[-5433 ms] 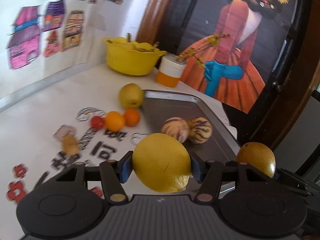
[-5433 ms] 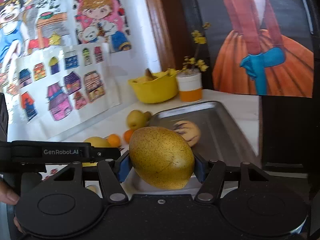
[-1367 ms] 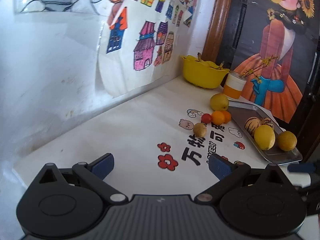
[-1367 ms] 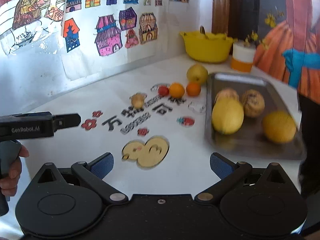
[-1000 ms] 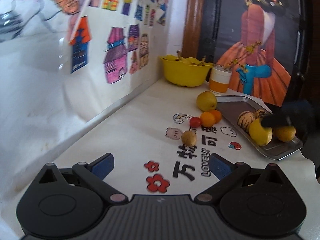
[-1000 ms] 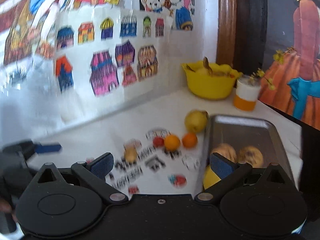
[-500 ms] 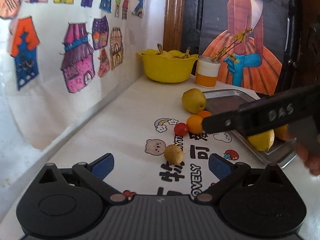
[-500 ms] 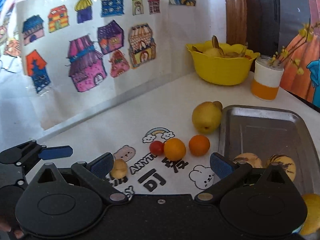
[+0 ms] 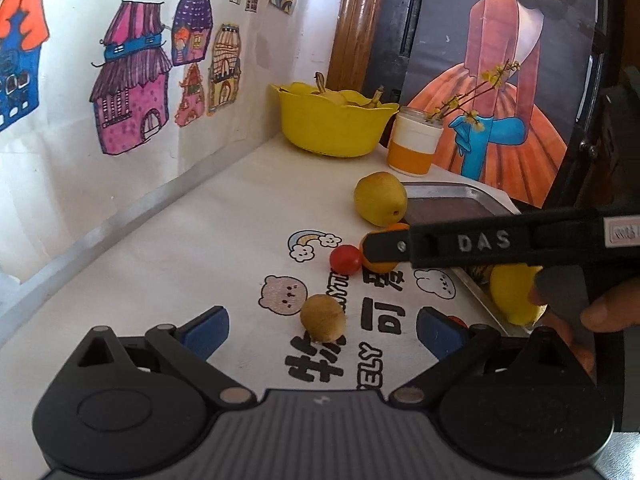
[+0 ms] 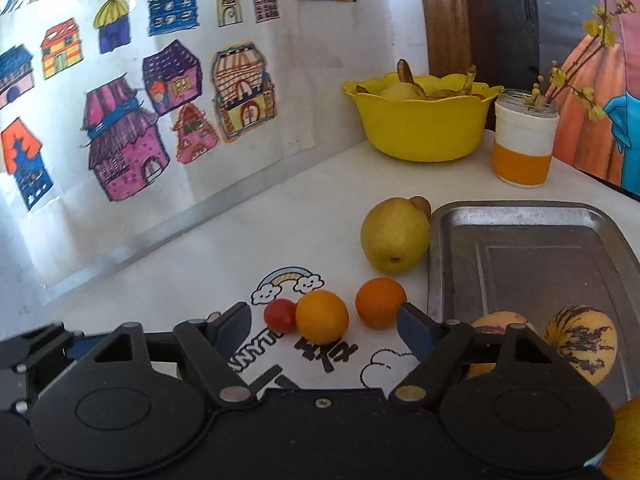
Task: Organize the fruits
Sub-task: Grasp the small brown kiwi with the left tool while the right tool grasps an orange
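Observation:
My left gripper [image 9: 322, 326] is open, with a small brown kiwi [image 9: 323, 317] on the table between its fingers. My right gripper [image 10: 326, 326] is open, with an orange [image 10: 322, 316] between its fingers, a cherry tomato [image 10: 280, 315] to its left and a second orange [image 10: 380, 302] to its right. A yellow pear [image 10: 394, 234] lies beside the metal tray [image 10: 532, 216]. Two striped melons [image 10: 582, 344] lie in the tray. In the left wrist view the right gripper's body [image 9: 480, 242] crosses over the oranges and the tray, and a lemon [image 9: 514, 294] lies behind it.
A yellow bowl [image 10: 420, 124] with banana and pear stands at the back by the wall. A white and orange jar [image 10: 524, 142] with twigs stands beside it. Drawings of houses hang on the wall to the left. The table's right edge runs behind the tray.
Both grippers released the lemon and the pear into the tray, pulled back, and have since moved in low toward the loose fruit. The right gripper now reaches across the left wrist view.

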A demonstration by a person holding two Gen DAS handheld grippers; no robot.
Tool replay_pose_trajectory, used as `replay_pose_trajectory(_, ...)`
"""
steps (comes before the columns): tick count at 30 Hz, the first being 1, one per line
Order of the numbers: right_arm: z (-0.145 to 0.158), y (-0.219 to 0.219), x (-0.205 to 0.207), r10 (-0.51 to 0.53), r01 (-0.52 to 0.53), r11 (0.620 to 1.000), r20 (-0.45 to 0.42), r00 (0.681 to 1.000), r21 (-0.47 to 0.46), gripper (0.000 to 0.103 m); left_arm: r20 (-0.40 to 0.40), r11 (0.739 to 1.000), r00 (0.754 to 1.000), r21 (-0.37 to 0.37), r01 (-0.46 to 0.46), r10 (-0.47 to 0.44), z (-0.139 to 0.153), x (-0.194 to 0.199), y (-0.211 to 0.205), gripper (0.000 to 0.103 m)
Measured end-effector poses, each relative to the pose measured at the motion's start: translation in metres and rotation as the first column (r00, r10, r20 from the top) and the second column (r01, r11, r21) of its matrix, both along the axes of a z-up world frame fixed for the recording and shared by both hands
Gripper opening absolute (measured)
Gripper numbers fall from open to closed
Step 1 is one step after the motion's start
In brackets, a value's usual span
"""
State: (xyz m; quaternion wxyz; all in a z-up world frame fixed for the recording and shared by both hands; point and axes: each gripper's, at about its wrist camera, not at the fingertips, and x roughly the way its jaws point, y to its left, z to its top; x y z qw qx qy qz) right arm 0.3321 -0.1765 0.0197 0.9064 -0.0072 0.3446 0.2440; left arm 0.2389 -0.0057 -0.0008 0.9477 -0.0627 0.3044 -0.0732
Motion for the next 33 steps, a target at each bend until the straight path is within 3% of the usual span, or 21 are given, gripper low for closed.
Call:
replay_pose_trajectory(5,-0.005,0.003,0.006,-0.023,0.023,1.0,-0.009,1.0,0.009,0.067,-0.01,0.999,1.0,-0.041,0.008,-0.009,-0.002,0.004,0.002,0.092)
replay_pose_trajectory(13,-0.006,0.008,0.005,-0.04,0.04,0.999,0.028,0.999,-0.003,0.056,-0.032,0.995,0.999,-0.098,-0.007,0.004,-0.005,0.008,0.01,0.065)
replay_pose_trajectory(24,-0.013,0.009,0.003,-0.053,0.054,0.999,-0.014,0.998,0.01,0.051,-0.043,0.989,0.999,-0.145,-0.004,-0.002,-0.007,0.01,0.012,0.042)
replay_pose_trajectory(33,-0.013,0.015,0.009,-0.063,0.064,0.998,-0.009,0.998,0.023,0.045,-0.05,0.984,0.999,-0.176,-0.022,0.013,-0.009,0.009,0.017,0.032)
